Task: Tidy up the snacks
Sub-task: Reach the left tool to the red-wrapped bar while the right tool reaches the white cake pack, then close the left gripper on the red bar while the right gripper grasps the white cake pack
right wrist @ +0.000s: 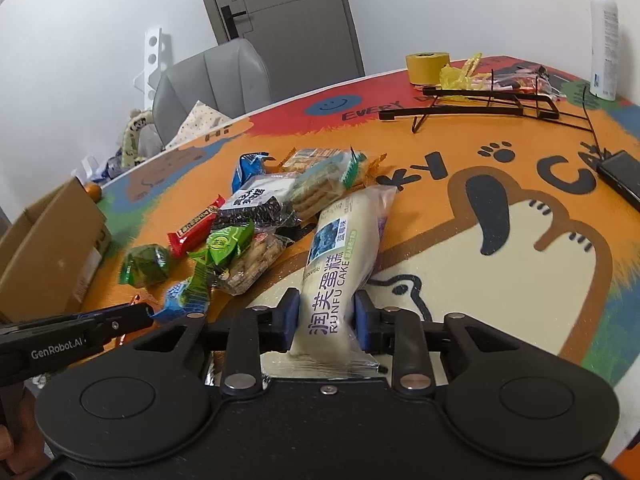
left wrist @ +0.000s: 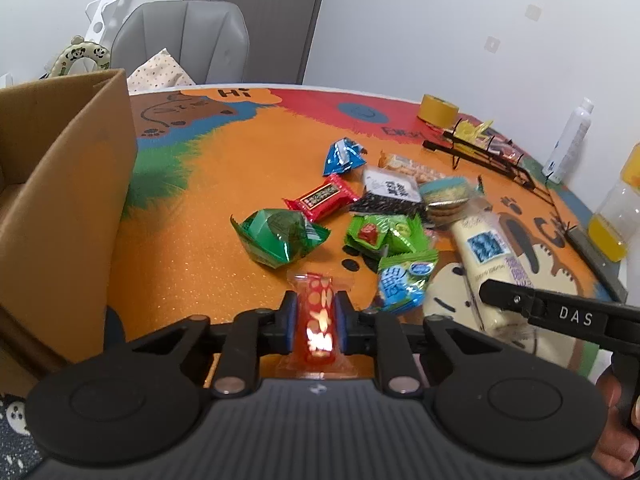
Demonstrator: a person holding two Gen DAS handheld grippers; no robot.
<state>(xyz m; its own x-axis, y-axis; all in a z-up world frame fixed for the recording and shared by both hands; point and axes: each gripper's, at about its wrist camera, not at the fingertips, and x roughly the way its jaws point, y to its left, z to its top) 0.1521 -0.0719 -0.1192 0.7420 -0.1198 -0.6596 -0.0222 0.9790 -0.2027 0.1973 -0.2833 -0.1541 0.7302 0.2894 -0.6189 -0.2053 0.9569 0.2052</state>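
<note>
Gripping now: left gripper (left wrist: 316, 316) clamped on the red candy (left wrist: 319, 312) at lower centre of the left view; right gripper (right wrist: 326, 318) pinching the near end of the Runfu cake pack (right wrist: 340, 256) at lower centre of the right view.
Pile: remaining snacks — green wrapper (left wrist: 280, 236), red bar (left wrist: 322, 200), blue packet (left wrist: 344, 156) — mid-frame on the table mat (left wrist: 224, 184).
Destination, probably: cardboard box (left wrist: 60, 184) at left edge.
Risk, cake: held at one end only — likely to sag, slip or squash when lifted.
Risk, candy: slick wrapper, may squirt out.
Risk, grippers: close together, could collide.
</note>
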